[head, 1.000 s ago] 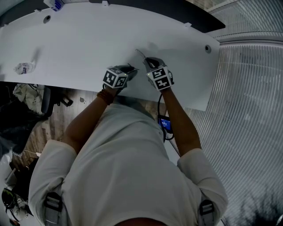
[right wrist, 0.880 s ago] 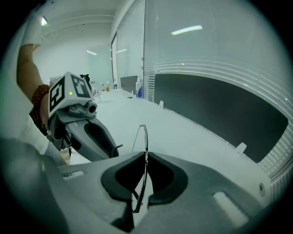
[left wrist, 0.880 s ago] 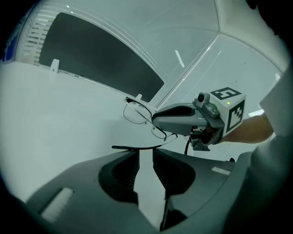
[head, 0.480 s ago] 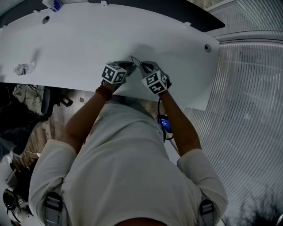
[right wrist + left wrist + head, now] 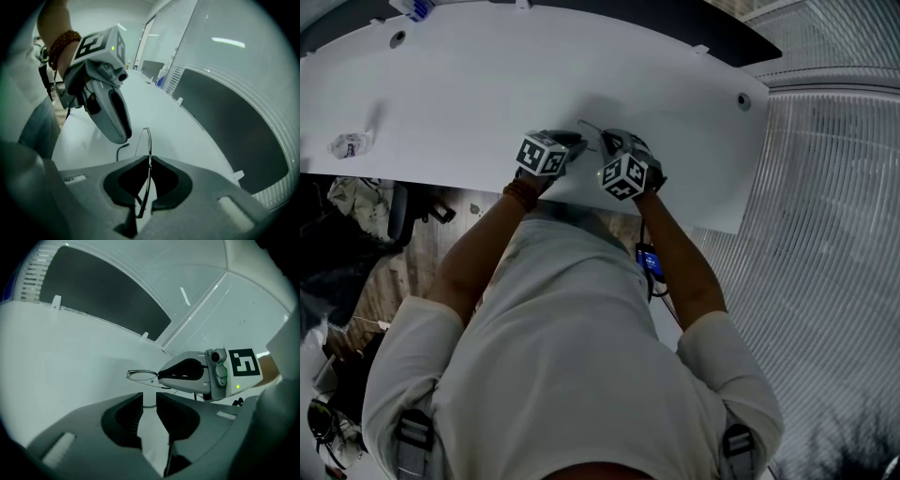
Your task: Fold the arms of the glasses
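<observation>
Right gripper [image 5: 150, 161] pinching the glasses [image 5: 146, 140], left gripper [image 5: 149, 399] right alongside, over the white table [image 5: 469, 84].
The right gripper's jaws are pressed onto the thin wire frame, and a lens rim sticks out edge-on past their tips; the glasses sit just above the tabletop, close to its near edge; the left gripper's jaws stand a narrow gap apart, gripping nothing; one dark arm tip [image 5: 119, 149] curls out just beside the left gripper's nose; the two grippers are almost touching.

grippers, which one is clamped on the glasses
The right gripper: its jaws pinch the thin wire glasses. The left gripper has its jaws apart, pressing on nothing.
</observation>
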Available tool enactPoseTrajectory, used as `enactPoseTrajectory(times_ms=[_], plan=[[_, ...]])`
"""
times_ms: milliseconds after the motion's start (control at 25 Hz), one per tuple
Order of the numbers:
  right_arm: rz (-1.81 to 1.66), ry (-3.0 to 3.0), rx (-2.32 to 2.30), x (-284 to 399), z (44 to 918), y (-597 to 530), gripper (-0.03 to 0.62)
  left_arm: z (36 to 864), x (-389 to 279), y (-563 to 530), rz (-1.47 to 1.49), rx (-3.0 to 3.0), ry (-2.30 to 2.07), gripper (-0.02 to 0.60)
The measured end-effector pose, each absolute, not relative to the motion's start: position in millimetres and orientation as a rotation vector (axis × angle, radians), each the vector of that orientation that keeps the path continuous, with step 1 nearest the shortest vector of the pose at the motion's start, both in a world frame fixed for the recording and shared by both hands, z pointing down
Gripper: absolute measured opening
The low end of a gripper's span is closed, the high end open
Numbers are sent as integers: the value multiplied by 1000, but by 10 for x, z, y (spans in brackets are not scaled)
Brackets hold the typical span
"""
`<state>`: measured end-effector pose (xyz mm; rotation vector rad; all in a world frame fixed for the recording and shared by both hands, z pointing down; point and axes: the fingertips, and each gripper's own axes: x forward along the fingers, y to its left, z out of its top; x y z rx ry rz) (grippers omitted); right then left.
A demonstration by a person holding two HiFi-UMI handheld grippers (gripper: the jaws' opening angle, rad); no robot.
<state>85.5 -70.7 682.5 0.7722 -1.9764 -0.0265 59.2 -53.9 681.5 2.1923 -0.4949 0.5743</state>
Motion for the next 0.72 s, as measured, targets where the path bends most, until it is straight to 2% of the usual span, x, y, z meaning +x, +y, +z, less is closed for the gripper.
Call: enactPoseTrajectory(times_ms=[360, 720], plan=[[-295, -1862, 714, 878, 7087, -580, 18, 6835, 306, -337, 575, 2155, -538, 87], [-367, -1834, 679, 855, 7190, -493, 29, 6858, 179, -244, 577, 2132, -566, 87]])
